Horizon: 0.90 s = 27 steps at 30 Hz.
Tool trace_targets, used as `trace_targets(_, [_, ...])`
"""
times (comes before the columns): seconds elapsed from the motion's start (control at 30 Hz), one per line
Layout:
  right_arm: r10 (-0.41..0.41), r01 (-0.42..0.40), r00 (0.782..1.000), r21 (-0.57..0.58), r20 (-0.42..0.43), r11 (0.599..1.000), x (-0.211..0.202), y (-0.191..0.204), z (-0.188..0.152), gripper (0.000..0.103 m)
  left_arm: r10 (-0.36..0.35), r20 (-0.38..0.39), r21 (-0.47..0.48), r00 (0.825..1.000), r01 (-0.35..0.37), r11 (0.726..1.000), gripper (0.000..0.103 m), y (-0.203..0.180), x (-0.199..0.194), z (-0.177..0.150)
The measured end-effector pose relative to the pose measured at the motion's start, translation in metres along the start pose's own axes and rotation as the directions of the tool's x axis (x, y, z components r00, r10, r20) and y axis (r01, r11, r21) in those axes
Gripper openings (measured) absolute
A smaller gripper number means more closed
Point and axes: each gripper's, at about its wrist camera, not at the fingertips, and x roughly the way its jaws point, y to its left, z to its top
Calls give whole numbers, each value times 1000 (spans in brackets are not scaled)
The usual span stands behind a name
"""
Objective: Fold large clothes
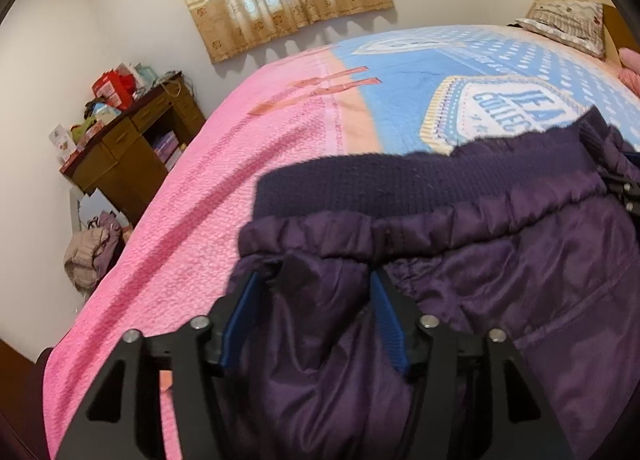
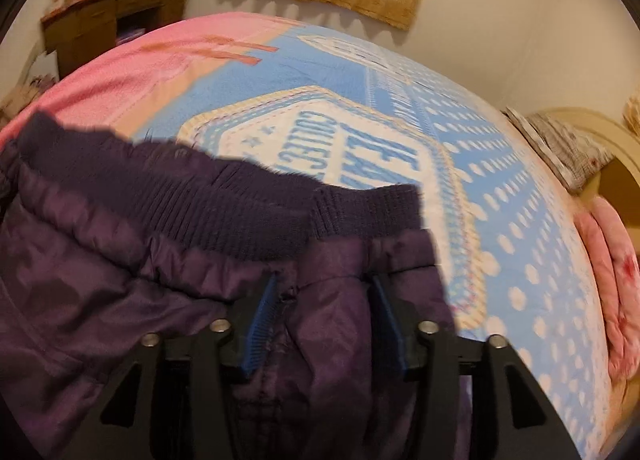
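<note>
A dark purple padded jacket (image 1: 500, 280) (image 2: 100, 280) lies on the bed, its ribbed navy hem band (image 1: 360, 184) (image 2: 200, 196) on the far side. My left gripper (image 1: 316, 280) stands at the jacket's left part, jaws apart, with a puffy fold of fabric lying between the blue pads (image 1: 240, 316) and not pinched. My right gripper (image 2: 324, 284) stands at the jacket's right end near the hem corner. Its jaws are also apart, and loose fabric bulges between its pads (image 2: 260, 320). A black part of the right gripper (image 1: 624, 192) shows at the right edge of the left wrist view.
The bed cover (image 1: 240, 180) (image 2: 520, 220) is pink on the left and blue with white dots on the right. A cluttered wooden desk (image 1: 132, 140) (image 2: 92, 20) and a clothes pile (image 1: 92, 248) stand left of the bed. A pillow (image 1: 568, 24) (image 2: 560, 148) and pink quilt (image 2: 612, 280) lie at the headboard end.
</note>
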Motion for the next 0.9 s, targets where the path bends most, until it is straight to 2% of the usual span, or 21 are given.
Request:
trace_targets(0.03, [15, -17, 999, 69, 34, 997, -15, -8, 2, 58, -28, 13, -28, 1000, 28, 999, 61, 5, -12, 5])
trace_targets(0.07, [23, -31, 997, 125, 69, 992, -28, -14, 3, 70, -48, 37, -57, 998, 50, 997, 68, 7, -22, 8])
trace_targets(0.1, [12, -28, 995, 162, 99, 986, -40, -15, 5, 76, -61, 79, -95, 995, 68, 993, 84, 9, -36, 13])
trace_targets(0.17, [9, -33, 990, 169, 137, 985, -51, -10, 8, 80, -71, 123, -133, 990, 87, 987, 101, 6, -51, 20])
trace_targets(0.23, [-2, -16, 992, 136, 127, 991, -44, 1, 10, 80, -82, 150, -150, 985, 105, 983, 101, -6, -55, 25])
trace_targets(0.3, [-39, 30, 997, 128, 71, 991, -21, 5, 4, 80, -95, 108, -126, 990, 108, 986, 101, -26, -40, 27])
trace_targets(0.33, [-31, 25, 999, 141, 41, 990, -10, 3, 0, 80, -91, 79, -114, 993, 99, 988, 101, -34, -30, 25])
trace_targets(0.37, [-5, 2, 1000, 159, 19, 987, -1, 0, -5, 80, -56, 50, -94, 997, 61, 994, 101, -45, -14, 21])
trace_targets(0.43, [39, -44, 999, 215, 28, 976, 5, -8, -11, 81, -41, 1, -87, 999, 41, 995, 103, -52, 6, 12])
trace_targets(0.47, [39, -45, 999, 217, 31, 975, 4, -8, -12, 81, -32, 3, -101, 999, 32, 994, 103, -53, 8, 9])
trace_targets(0.53, [39, -43, 999, 216, 24, 975, 9, -5, -14, 82, 17, 27, -63, 999, -16, 998, 103, -62, 7, 6])
trace_targets(0.67, [13, -13, 1000, 190, 2, 982, 13, 2, -14, 84, 75, 14, -28, 997, -75, 997, 103, -72, 15, 5])
trace_targets(0.9, [-37, 41, 999, 136, -30, 990, 18, 10, -13, 86, 120, -1, 2, 993, -120, 993, 103, -81, 18, 6])
